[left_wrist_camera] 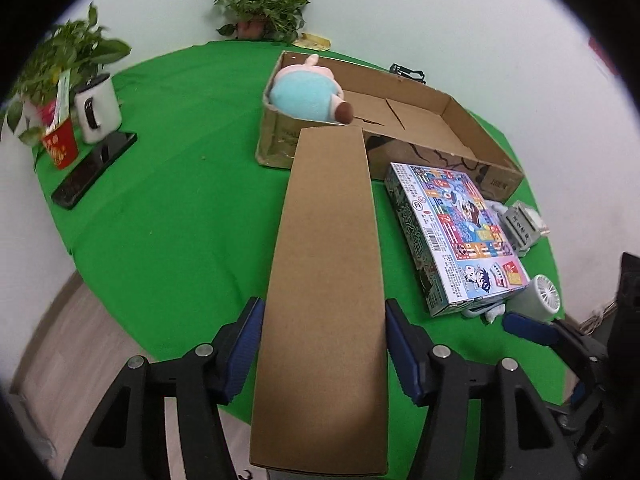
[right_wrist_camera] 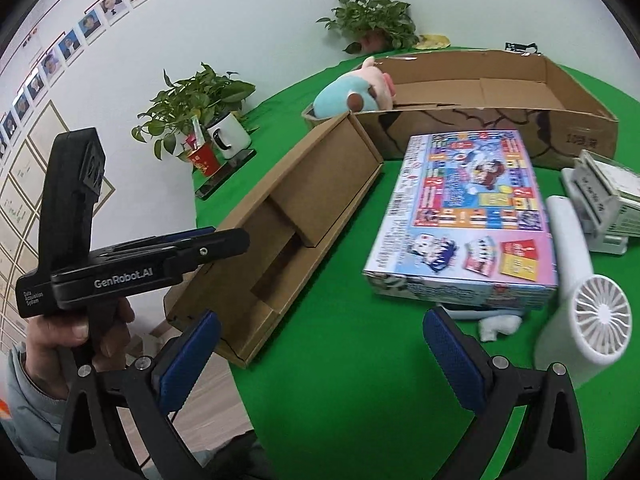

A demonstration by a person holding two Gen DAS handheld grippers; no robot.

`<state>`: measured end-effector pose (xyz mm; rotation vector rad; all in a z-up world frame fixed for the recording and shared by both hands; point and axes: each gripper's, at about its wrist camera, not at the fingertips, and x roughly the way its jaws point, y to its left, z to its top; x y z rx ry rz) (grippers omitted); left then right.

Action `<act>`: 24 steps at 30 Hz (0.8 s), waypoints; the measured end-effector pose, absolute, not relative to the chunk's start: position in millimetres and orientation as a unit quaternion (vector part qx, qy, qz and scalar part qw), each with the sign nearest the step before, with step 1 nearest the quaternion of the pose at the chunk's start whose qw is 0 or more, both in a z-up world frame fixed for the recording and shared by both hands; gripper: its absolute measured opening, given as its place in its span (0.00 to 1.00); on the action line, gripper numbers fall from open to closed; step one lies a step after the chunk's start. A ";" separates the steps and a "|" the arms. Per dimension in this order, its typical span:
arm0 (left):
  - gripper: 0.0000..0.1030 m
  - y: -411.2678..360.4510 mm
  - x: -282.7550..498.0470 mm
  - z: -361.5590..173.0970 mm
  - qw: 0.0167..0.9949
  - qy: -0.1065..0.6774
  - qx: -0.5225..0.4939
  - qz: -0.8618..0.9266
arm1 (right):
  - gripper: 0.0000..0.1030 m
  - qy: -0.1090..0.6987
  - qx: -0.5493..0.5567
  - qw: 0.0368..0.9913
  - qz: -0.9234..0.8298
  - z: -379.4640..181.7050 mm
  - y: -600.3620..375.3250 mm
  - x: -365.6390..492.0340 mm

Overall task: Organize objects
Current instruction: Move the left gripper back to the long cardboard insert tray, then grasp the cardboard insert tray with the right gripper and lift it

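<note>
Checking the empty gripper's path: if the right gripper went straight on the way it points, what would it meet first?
Probably the colourful game box: it lies just beyond the open right gripper, with bare green tablecloth before it. Depth is uncertain.

tongs: blk frames, blue textured pads [right_wrist_camera: 448, 356], silver screws | "GenRobot.AI" wht txt | sleeve [right_wrist_camera: 24, 392]: grey

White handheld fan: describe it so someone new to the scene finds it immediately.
Start at the big open cardboard tray at the back of the green table, then come forward along the colourful printed game box. The white handheld fan lies off that box's near right corner. Nothing else nearby has its round slotted grille; the grey-white desk calendar behind it is boxy.
</note>
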<state>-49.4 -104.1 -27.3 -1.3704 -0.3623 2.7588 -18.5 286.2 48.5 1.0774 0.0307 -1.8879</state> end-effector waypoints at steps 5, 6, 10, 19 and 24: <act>0.57 -124.1 -44.7 -28.8 0.019 -0.146 -0.438 0.887 | 0.94 0.037 0.442 0.473 -0.761 47.3 263.5 -12.0; 0.57 -128.1 -43.5 -28.8 0.015 -0.150 -0.436 0.887 | 0.94 0.036 0.444 0.475 -0.759 46.6 259.6 -11.1; 0.57 -138.8 -39.4 -28.2 -0.005 -0.148 -0.432 0.890 | 0.94 0.025 0.458 0.479 -0.748 42.7 247.6 -12.4; 0.57 -148.4 -39.0 -28.7 0.024 -0.160 -0.428 0.889 | 0.87 -0.008 0.484 0.512 -0.710 29.1 217.9 -15.8; 0.57 -139.4 -42.8 -30.1 0.064 -0.180 -0.435 0.880 | 0.81 -0.029 0.506 0.522 -0.686 16.3 214.8 -18.5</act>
